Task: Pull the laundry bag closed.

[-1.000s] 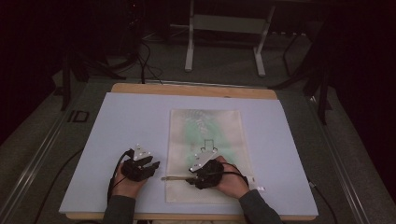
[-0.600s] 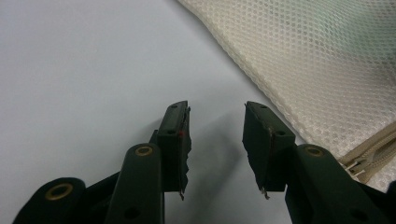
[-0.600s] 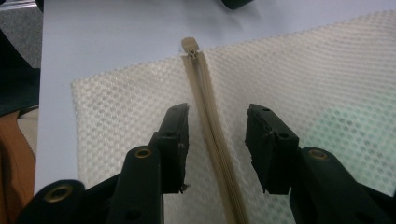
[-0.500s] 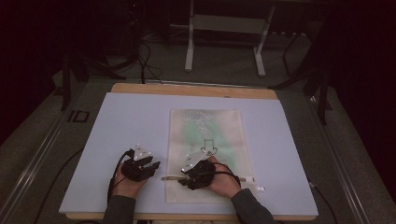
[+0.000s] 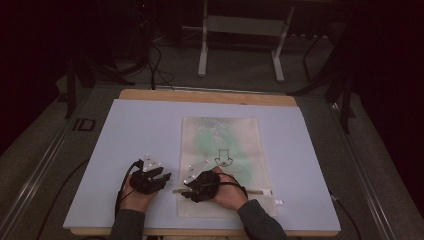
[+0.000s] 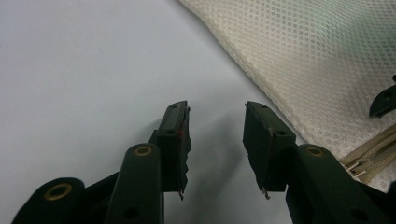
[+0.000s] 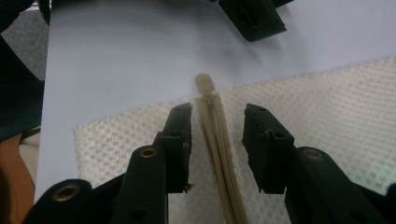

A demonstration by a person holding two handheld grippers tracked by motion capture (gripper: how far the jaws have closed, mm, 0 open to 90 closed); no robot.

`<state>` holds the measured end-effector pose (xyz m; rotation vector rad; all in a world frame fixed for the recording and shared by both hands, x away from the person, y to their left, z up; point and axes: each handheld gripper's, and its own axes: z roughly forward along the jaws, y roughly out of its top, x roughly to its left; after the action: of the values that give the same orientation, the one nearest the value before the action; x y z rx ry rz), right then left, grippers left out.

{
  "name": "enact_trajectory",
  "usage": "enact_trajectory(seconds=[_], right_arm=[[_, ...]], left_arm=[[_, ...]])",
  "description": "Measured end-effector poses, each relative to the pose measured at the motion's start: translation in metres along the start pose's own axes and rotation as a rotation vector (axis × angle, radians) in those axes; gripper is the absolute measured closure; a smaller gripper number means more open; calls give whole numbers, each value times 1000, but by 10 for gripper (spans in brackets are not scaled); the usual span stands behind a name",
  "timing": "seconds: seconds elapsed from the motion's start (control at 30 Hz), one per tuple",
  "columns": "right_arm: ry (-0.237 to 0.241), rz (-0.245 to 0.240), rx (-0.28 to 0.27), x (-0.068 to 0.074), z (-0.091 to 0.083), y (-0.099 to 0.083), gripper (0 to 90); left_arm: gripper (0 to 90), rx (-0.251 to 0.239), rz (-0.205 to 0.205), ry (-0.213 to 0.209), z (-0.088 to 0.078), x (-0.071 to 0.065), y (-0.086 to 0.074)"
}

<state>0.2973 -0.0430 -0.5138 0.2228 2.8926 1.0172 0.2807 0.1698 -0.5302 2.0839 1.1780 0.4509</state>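
I see my right gripper [image 7: 215,116] with its jaws apart and just narrowed, straddling the beige zipper [image 7: 219,154] of the one mesh laundry bag [image 5: 222,160]; the zipper runs up between the pads, and neither pad presses on it. The zipper's end tab [image 7: 204,84] pokes just past the bag's edge onto the lavender mat [image 5: 140,125]. From above, the right gripper [image 5: 192,187] sits on the bag's near-left corner, where the zipper line [image 5: 250,191] runs along the bag's near edge. My left gripper [image 6: 215,116] has its jaws apart with nothing between them, over bare mat just left of the bag's edge [image 6: 252,79]; from above, the left gripper [image 5: 155,180] is just beside that same corner. The two grippers are close, their tips near each other across the bag's left edge. Left of the bag the mat is wide and bare; to its right there is a narrower strip before the bench edge [image 5: 210,96]. Count: two grippers, one bag, one zipper, one mat.
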Motion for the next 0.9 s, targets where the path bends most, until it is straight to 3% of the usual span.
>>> enact_trajectory(seconds=[0.53, 0.9], right_arm=[[18, -18, 1, 3, 17, 18, 670], [3, -37, 38, 4, 30, 27, 690]], left_arm=[[599, -1, -9, 5, 0, 1, 0], [600, -12, -21, 14, -2, 3, -1]])
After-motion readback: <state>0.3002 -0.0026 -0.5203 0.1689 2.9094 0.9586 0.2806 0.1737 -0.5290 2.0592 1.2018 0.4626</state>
